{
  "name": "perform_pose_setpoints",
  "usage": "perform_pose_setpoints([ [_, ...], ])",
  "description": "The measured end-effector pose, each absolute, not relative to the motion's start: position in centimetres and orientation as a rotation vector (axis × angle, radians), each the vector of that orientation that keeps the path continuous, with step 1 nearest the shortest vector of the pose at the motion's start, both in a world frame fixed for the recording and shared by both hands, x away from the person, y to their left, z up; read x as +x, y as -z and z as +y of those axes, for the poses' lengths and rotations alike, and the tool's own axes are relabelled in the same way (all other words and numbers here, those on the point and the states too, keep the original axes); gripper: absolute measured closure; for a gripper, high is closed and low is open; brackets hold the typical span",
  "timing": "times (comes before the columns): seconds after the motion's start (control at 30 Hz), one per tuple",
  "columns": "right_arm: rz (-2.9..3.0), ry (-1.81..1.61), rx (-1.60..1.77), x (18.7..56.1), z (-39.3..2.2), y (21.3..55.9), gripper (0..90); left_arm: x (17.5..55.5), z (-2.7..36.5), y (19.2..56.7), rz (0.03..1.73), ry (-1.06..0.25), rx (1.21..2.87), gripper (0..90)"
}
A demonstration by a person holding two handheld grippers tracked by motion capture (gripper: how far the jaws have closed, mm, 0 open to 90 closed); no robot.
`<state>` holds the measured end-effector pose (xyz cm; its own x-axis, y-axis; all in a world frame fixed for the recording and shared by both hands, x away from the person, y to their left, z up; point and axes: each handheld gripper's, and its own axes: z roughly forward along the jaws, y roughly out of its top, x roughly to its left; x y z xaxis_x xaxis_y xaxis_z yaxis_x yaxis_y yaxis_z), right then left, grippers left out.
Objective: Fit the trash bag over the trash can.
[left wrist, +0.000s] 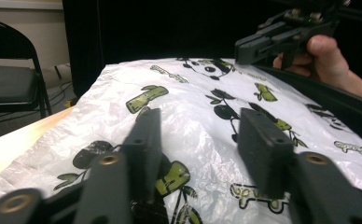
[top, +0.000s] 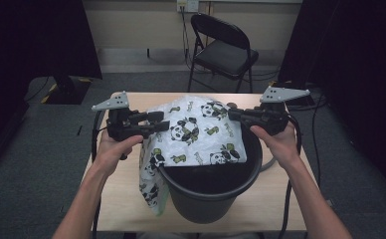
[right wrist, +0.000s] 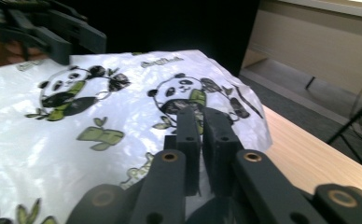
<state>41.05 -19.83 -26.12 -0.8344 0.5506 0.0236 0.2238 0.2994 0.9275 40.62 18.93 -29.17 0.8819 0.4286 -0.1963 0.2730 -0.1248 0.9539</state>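
Right gripper (right wrist: 201, 122) pinches the panda bag (top: 201, 134); left gripper (left wrist: 200, 140) half-open over it, bucket (top: 208, 191) mostly covered

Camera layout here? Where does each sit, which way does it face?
High view: above the person's side, facing forward and down at the table and black bucket; both forearms show.
Left gripper view: rides the left hand-held gripper, looking across the panda-print bag.
Right gripper view: rides the right hand-held gripper, jaws together at the bag.
Each gripper view shows the other gripper.

2 black tongs, left tongs (top: 157, 121) and right tongs (top: 232, 114), each topped by a grey 3-cornered plate, brass pivot screws, black cables trailing, forearms bare.
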Motion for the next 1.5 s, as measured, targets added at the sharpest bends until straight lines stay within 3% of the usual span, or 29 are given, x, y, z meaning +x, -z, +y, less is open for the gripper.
perform_pose_setpoints([
  [0.07,2.277,-1.545,0.699,41.0,-19.8,26.2,80.7,40.5,18.7,29.1,0.529,-0.141,1.723,65.9],
  [0.13,2.276,-1.539,0.701,41.0,-19.8,26.2,77.4,40.4,18.4,29.0,0.525,-0.158,1.734,67.3],
  [0.17,2.266,-1.543,0.707,41.0,-19.8,26.2,70.8,40.4,18.3,28.9,0.525,-0.166,1.738,68.3],
  [0.23,2.260,-1.544,0.711,41.0,-19.8,26.2,69.0,40.5,18.3,28.8,0.528,-0.182,1.734,69.9],
  [0.3,2.249,-1.543,0.720,41.1,-19.9,26.2,64.1,40.6,18.6,28.6,0.529,-0.193,1.719,81.6],
  [0.4,2.247,-1.543,0.725,41.1,-19.9,26.2,61.9,40.7,18.6,28.5,0.527,-0.188,1.717,88.7],
  [0.53,2.234,-1.548,0.734,41.1,-19.9,26.0,58.5,40.4,18.3,28.1,0.493,-0.188,1.709,90.0],
  [0.87,2.251,-1.579,0.642,40.5,-19.0,24.2,33.8,37.7,14.2,24.8,0.249,-0.166,1.754,90.0],
  [1.03,2.304,-1.602,0.560,40.0,-18.0,23.4,30.1,37.0,12.7,24.6,0.190,-0.149,1.769,90.0],
  [1.13,2.367,-1.581,0.530,39.8,-17.4,23.4,33.4,37.0,12.3,24.5,0.180,-0.147,1.778,90.0],
  [1.17,2.432,-1.543,0.519,40.0,-17.2,23.8,47.8,37.0,12.2,24.4,0.184,-0.144,1.779,90.0],
  [1.2,2.432,-1.543,0.519,40.0,-17.2,23.8,47.8,37.1,12.2,24.4,0.193,-0.149,1.778,90.0],
  [1.3,2.496,-1.510,0.460,39.9,-17.2,24.1,75.6,37.3,12.3,24.5,0.211,-0.148,1.766,87.4],
  [1.37,2.505,-1.493,0.440,39.8,-17.3,24.2,86.5,37.3,12.7,24.8,0.245,-0.161,1.744,75.0],
  [1.4,2.519,-1.491,0.431,39.8,-17.5,24.3,90.0,37.3,12.9,24.9,0.256,-0.166,1.735,61.2],
  [1.5,2.517,-1.494,0.441,39.8,-17.9,24.5,90.0,37.4,14.9,25.5,0.341,-0.205,1.690,45.9],
])
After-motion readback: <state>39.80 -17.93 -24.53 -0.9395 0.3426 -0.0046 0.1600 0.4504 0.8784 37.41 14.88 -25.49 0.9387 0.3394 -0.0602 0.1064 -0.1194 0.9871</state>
